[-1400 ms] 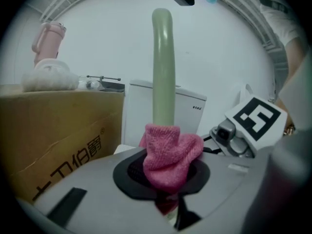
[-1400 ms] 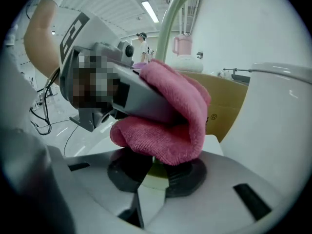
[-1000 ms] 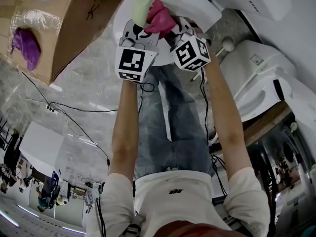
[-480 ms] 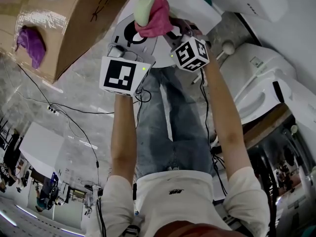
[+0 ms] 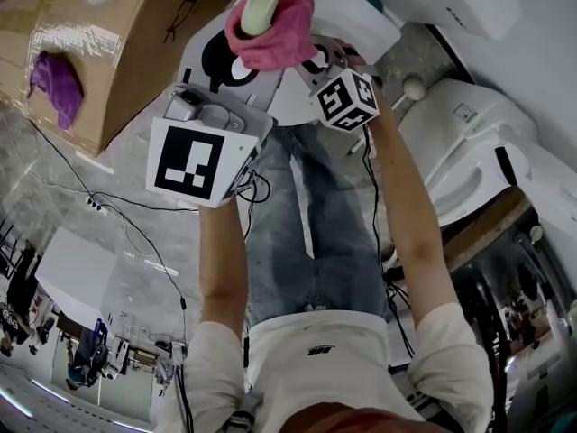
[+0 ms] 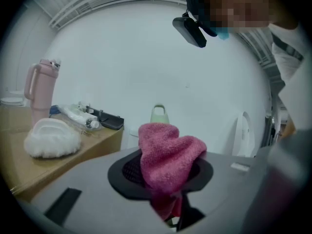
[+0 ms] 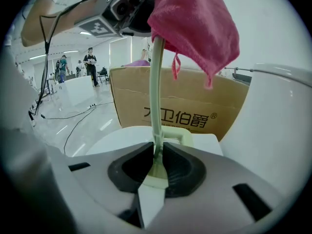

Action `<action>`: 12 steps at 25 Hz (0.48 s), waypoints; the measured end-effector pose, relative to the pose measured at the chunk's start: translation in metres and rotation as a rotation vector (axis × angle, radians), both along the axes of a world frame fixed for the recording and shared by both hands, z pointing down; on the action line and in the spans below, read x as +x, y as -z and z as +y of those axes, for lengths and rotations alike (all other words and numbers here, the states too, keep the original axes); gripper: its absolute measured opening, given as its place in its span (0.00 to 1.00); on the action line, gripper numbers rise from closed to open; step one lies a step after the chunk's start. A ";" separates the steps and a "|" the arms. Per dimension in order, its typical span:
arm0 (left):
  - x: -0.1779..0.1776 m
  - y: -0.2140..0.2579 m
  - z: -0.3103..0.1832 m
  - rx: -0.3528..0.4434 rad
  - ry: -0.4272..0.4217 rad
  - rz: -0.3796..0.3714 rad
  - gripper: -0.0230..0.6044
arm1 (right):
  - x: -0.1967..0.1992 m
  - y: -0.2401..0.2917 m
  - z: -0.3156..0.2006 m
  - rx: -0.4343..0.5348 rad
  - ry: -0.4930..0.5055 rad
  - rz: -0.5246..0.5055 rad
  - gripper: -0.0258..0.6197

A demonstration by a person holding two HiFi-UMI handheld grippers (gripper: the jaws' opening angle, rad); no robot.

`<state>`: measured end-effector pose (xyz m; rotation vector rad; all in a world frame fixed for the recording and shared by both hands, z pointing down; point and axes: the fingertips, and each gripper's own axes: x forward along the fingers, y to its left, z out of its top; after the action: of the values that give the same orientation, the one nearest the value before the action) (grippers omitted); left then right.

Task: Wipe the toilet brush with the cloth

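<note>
A pink cloth (image 5: 270, 36) is draped over the top end of the pale green toilet brush handle (image 5: 261, 5). My left gripper (image 5: 236, 59) is at the cloth; its jaws have just been opening and now stand open, with the cloth (image 6: 168, 157) loose between them. The handle's looped end (image 6: 159, 115) shows behind the cloth. My right gripper (image 5: 315, 59) is lower down, shut on the handle's stem (image 7: 156, 91). In the right gripper view the cloth (image 7: 195, 23) hangs from the top of the stem, above my right gripper (image 7: 157, 162).
A cardboard box (image 5: 117, 52) stands at the left, with a purple cloth (image 5: 50, 79) on it and a pink tumbler (image 6: 41, 89) on top. A white toilet (image 5: 352, 7) lies under the grippers, another toilet (image 5: 469, 152) to the right. Cables (image 5: 135, 197) cross the floor.
My left gripper has risen along the handle and carried the cloth up to its top end, then opened its jaws. The right gripper has stayed still on the stem.
</note>
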<state>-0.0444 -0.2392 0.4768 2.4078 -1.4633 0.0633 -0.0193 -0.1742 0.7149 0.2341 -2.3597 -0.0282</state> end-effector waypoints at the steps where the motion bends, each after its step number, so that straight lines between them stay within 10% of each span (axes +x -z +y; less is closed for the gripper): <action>1: -0.001 0.007 -0.001 0.019 -0.001 0.010 0.23 | 0.000 0.000 0.000 0.000 -0.001 0.000 0.13; 12: -0.016 0.077 0.002 0.146 0.035 0.056 0.26 | 0.002 0.000 -0.002 -0.012 -0.027 0.024 0.13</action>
<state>-0.0602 -0.2376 0.3997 2.4750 -1.5323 -0.1226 -0.0172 -0.1760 0.7149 0.2577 -2.3316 -0.0036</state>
